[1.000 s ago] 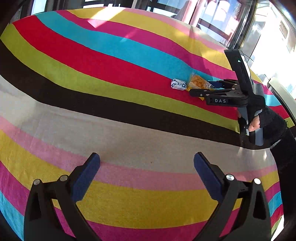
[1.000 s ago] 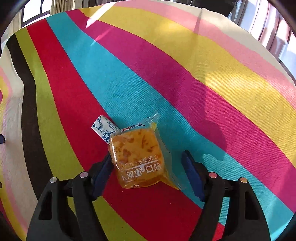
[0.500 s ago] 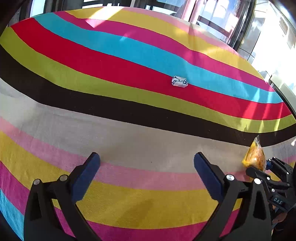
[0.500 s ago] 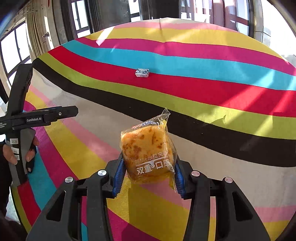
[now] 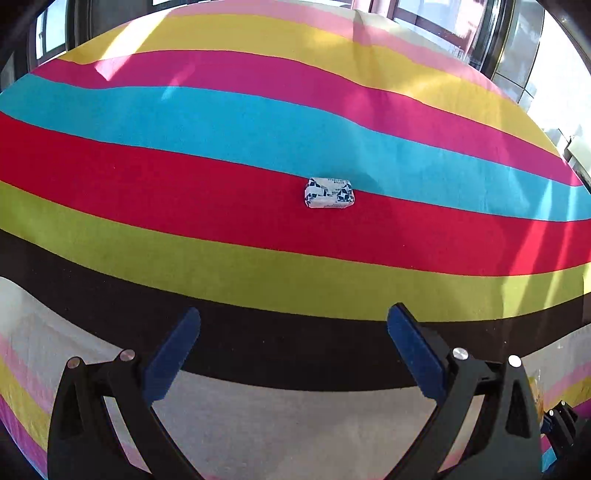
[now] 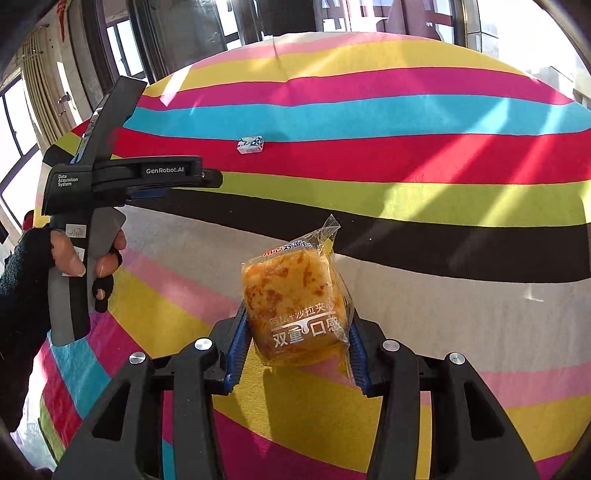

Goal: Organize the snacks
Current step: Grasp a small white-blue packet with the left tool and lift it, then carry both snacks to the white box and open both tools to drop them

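My right gripper (image 6: 295,350) is shut on a clear bag with an orange bread snack (image 6: 295,306) and holds it above the striped cloth. A small white and blue wrapped snack (image 5: 328,192) lies on the red stripe; it also shows far off in the right wrist view (image 6: 250,144). My left gripper (image 5: 293,354) is open and empty, above the black stripe, well short of the small snack. The left gripper also shows in the right wrist view (image 6: 210,179), held in a gloved hand at the left.
A striped tablecloth (image 5: 258,122) covers the whole table. Windows and dark frames (image 6: 184,33) stand behind the far edge. A corner of the right gripper (image 5: 561,421) shows at the lower right of the left wrist view.
My right gripper closed on the bread snack, lifted it off the red stripe and carried it back toward the near side. My left gripper moved forward toward the small wrapped snack.
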